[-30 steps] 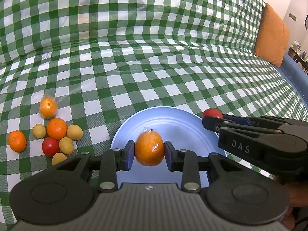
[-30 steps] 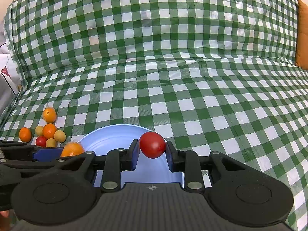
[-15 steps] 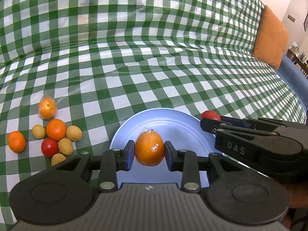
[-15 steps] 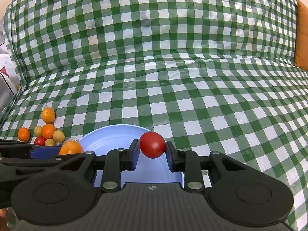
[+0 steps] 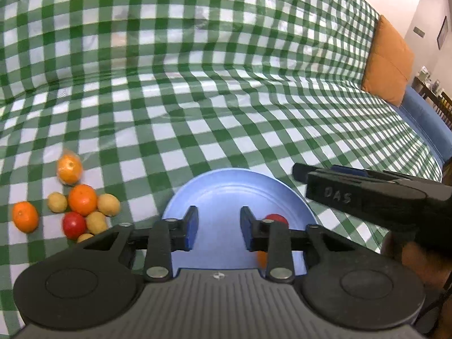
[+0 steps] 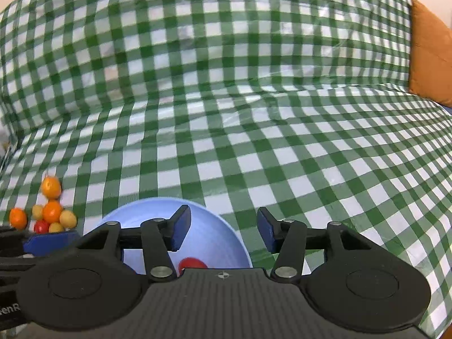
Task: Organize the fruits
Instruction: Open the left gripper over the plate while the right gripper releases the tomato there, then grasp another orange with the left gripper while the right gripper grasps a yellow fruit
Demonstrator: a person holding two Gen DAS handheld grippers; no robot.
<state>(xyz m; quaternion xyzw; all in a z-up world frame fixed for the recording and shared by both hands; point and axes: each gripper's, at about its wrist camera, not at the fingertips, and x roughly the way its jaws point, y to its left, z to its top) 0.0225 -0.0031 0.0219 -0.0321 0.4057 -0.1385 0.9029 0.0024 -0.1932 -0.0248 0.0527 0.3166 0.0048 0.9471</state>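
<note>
Fruits lie in two places in the left wrist view: a small round red tomato [image 5: 277, 218] and a sliver of orange fruit [image 5: 262, 259] sit in the shallow round blue plate [image 5: 226, 186], both partly hidden behind the left tool [image 5: 217, 228]. Its blue pads stand apart with nothing between them; the jaws have just been closing. A cluster of loose oranges, yellow fruits and a second tomato [image 5: 74, 201] rests on the green-and-white checked cloth [image 5: 226, 99] left of the plate. The right tool [image 5: 333, 179] hangs at the plate's right rim.

From the right wrist view, the right tool [image 6: 223, 230] stands wide apart and empty, its jaws having just been opening. The tomato [image 6: 192, 264] lies in the plate [image 6: 209, 226] below it.
</note>
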